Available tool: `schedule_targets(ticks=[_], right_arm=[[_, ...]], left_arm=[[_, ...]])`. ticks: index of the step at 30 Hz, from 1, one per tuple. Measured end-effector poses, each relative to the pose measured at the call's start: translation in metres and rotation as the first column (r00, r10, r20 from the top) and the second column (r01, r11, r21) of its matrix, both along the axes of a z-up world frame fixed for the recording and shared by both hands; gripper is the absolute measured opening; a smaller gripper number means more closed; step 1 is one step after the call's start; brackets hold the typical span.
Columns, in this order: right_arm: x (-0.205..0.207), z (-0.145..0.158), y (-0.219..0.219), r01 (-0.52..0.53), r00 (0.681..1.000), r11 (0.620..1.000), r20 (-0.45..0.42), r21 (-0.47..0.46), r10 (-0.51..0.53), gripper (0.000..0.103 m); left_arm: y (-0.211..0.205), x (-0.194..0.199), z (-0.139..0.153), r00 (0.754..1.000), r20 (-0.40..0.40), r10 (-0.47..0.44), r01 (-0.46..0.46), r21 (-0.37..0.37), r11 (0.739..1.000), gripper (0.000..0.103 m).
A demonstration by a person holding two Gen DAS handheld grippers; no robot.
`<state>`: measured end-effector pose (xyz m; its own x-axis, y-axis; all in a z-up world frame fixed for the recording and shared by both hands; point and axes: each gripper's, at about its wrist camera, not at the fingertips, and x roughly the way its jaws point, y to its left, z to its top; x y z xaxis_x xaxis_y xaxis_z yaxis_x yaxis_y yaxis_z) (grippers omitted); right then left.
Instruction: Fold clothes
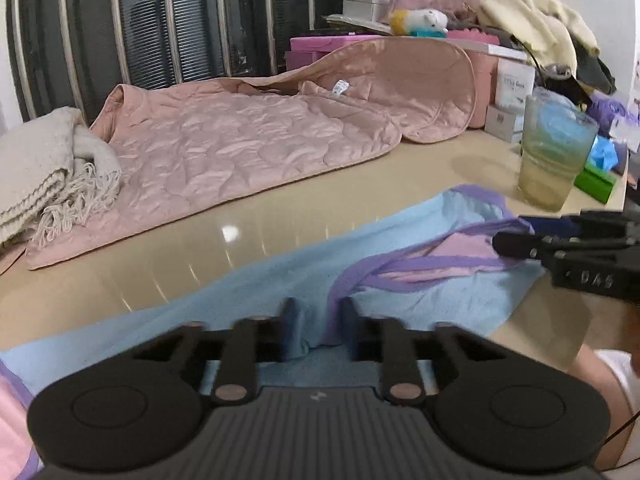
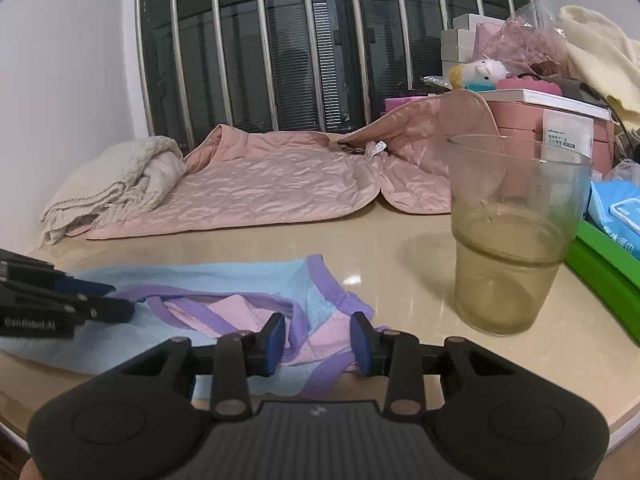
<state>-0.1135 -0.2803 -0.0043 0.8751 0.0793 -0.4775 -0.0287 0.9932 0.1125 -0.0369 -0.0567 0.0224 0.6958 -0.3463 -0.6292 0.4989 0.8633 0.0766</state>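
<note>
A light blue mesh garment (image 1: 260, 280) with purple trim and a pink lining lies crumpled on the glossy beige table (image 1: 180, 252). In the left wrist view my left gripper (image 1: 319, 320) is shut on a raised fold of its blue cloth near the purple edge. In the right wrist view the garment (image 2: 224, 276) spreads out to the left. My right gripper (image 2: 319, 336) stands open over its pink and purple part, with cloth lying between the blue pads (image 2: 276, 338). The left gripper (image 2: 120, 300) comes in from the left edge, over the garment.
A pink quilted jacket (image 2: 272, 176) lies spread at the back with a cream knit scarf (image 2: 112, 184) to its left. A glass tumbler (image 2: 516, 236) of cloudy liquid stands close on the right. Behind it are a green box (image 2: 608, 276), stacked boxes and piled cloth.
</note>
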Motion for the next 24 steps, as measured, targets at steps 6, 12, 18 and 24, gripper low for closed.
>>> schedule_targets(ticks=[6,12,18,24], right_arm=[[0.001,-0.002,0.0,-0.01,1.0,1.0,0.012,-0.019,0.01,0.034],[-0.007,0.004,-0.004,-0.021,0.999,0.999,0.037,0.038,0.02,0.041],[-0.027,0.01,-0.018,0.039,0.99,0.985,0.129,0.167,-0.061,0.062],[0.0,-0.001,-0.002,0.159,0.985,0.98,0.051,0.119,-0.166,0.062]], left_arm=[[0.01,-0.027,0.019,1.0,0.027,-0.016,0.018,-0.071,0.997,0.009],[0.01,-0.035,0.005,1.0,0.022,-0.02,0.02,-0.008,1.0,0.043],[0.036,-0.036,0.015,0.998,0.05,0.047,-0.043,-0.075,0.996,0.062],[0.049,-0.022,0.01,0.984,0.042,0.174,-0.171,-0.076,0.982,0.063]])
